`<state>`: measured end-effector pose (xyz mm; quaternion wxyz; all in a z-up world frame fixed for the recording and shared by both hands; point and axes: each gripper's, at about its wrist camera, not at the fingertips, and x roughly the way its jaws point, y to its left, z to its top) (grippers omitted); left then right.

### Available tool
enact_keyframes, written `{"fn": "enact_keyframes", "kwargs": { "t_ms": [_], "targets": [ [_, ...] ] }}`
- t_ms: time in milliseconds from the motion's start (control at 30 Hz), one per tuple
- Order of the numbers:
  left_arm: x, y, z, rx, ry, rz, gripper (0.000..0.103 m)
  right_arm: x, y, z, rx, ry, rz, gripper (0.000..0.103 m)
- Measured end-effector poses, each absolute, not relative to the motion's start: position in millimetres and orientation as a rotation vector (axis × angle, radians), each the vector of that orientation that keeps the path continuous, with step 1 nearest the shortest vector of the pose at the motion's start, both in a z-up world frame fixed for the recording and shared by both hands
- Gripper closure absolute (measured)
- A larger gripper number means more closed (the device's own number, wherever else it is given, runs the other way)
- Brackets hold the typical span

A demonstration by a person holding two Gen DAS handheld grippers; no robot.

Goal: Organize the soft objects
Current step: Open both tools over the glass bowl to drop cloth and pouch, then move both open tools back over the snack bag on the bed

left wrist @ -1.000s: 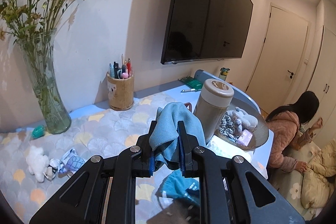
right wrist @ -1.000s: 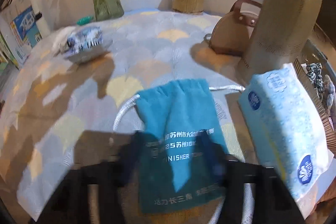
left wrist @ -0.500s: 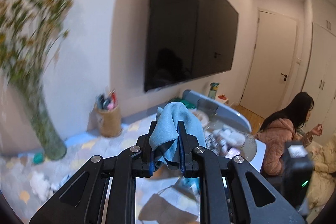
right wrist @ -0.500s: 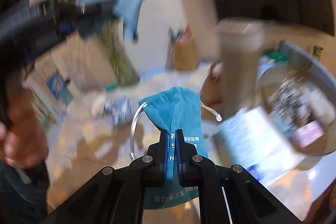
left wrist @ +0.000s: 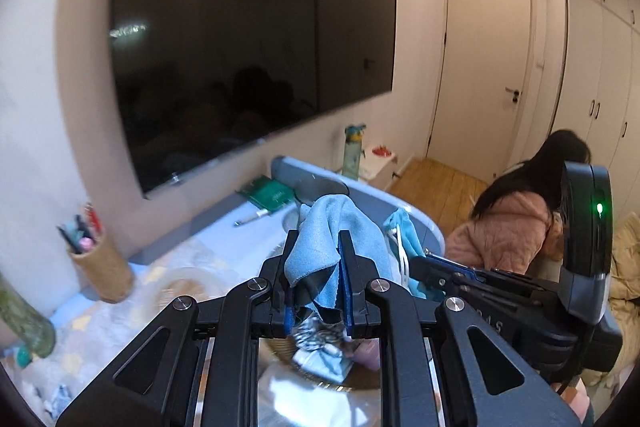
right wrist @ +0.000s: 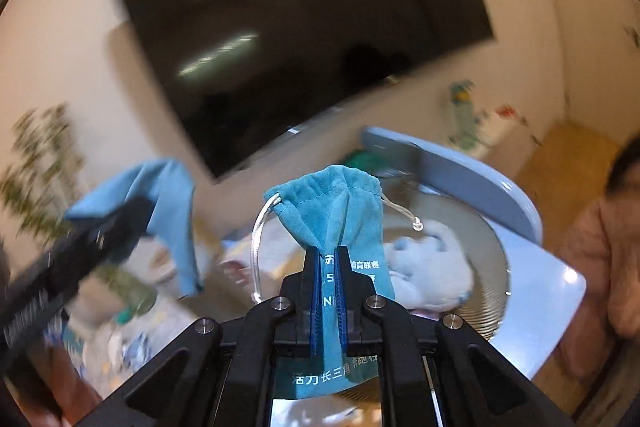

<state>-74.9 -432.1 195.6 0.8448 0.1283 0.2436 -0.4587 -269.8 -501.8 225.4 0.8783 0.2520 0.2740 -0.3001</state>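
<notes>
My left gripper [left wrist: 314, 259] is shut on a light blue cloth [left wrist: 340, 227], held up in the air above the table. It also shows at the left of the right wrist view [right wrist: 120, 219], with the cloth [right wrist: 172, 195] hanging down. My right gripper [right wrist: 328, 259] is shut on a teal drawstring pouch [right wrist: 332, 203] with white print, held above a round woven basket [right wrist: 480, 235] that holds a pale plush toy [right wrist: 428, 267]. The right gripper [left wrist: 432, 267] and pouch [left wrist: 408, 235] show just right of the cloth in the left wrist view.
A large dark TV [left wrist: 240, 47] hangs on the wall. A pen holder [left wrist: 100, 267] and a glass vase [left wrist: 24, 323] stand at the table's back left. A grey-blue chair back [left wrist: 320, 183] is behind the table. A person in pink [left wrist: 512, 227] sits at the right.
Both grippers have risen from the table and swung right toward the basket, each still holding its item. The right gripper lifted the teal pouch off the tablecloth.
</notes>
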Motion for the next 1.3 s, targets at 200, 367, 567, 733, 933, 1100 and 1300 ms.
{"fn": "enact_keyframes", "kwargs": {
  "t_ms": [200,367,567,733,933,1100,1300],
  "targets": [
    [-68,-468,160,0.293,0.558,-0.952,0.059,-265,-541,200,0.592,0.628,-0.662,0.095],
    [-74,-465,149,0.306,0.566,-0.957,0.025,-277,-558,179,0.723,0.671,-0.646,0.058],
    [-99,-437,167,0.275,0.543,-1.024,0.025,-316,-546,182,0.794,0.584,-0.611,0.052],
    [-127,-386,198,0.253,0.460,-1.045,0.025,-340,-519,194,0.791,0.531,-0.592,0.049],
    [-139,-272,225,0.161,0.374,-0.984,0.008,-336,-449,215,0.656,0.538,-0.492,0.048],
    [-121,-171,225,0.072,0.332,-0.735,0.002,-293,-359,227,0.448,0.599,-0.287,0.048],
    [-83,-61,184,0.052,0.409,-0.391,0.001,-215,-236,200,0.201,0.698,-0.065,0.003]
  ]
}}
